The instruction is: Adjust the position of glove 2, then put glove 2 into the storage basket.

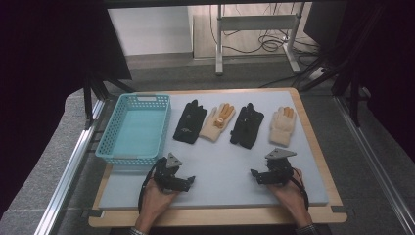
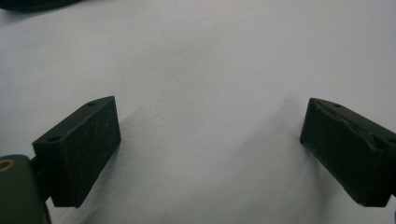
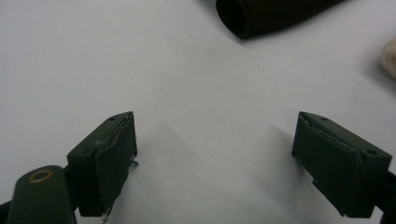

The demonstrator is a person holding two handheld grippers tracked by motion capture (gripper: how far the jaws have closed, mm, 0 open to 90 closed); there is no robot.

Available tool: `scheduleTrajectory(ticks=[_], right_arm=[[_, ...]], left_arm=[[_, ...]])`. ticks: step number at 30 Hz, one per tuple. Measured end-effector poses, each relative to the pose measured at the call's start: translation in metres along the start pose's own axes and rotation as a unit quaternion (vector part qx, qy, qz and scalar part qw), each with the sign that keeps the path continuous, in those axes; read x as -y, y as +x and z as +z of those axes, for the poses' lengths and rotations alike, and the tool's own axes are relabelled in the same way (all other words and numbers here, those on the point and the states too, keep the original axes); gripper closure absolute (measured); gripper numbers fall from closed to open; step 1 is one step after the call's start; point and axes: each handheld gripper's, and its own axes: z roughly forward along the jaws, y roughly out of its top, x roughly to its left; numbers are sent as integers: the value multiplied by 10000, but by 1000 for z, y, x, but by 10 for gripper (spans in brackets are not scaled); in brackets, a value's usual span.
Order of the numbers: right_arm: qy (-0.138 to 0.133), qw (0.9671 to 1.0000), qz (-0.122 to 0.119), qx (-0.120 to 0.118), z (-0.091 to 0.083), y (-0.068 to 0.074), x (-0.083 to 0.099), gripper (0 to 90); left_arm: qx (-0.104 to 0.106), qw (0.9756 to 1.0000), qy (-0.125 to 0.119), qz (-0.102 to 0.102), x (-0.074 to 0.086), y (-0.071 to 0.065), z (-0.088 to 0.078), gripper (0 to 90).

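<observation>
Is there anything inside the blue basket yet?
Nothing can be seen in the blue basket: its bare floor shows in the high view. Its near wall hides a thin strip of the floor. All four gloves, from the leftmost black glove on, lie on the mat.

Right gripper (image 3: 215, 158) has its jaws spread wide with nothing between them, just the pale grey mat (image 3: 140, 60) underneath. Up ahead, the cuff end of a black glove (image 3: 266, 16) lies flat on the mat. Off to the right there's a blurry cream thing (image 3: 388, 56), probably another glove.
</observation>
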Motion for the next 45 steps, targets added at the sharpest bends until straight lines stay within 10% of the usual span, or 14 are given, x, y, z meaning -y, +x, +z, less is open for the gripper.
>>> scheduleTrajectory(ticks=[24, 45], right_arm=[[-6, 10000, 29, -14, -1, -5, -8, 184], [-128, 9997, 190, -68, 12, -40, -64, 283]], left_arm=[[19, 10000, 6, -6, 0, 0, 0, 51], [16, 10000, 0, -13, 0, 0, 0, 52]])
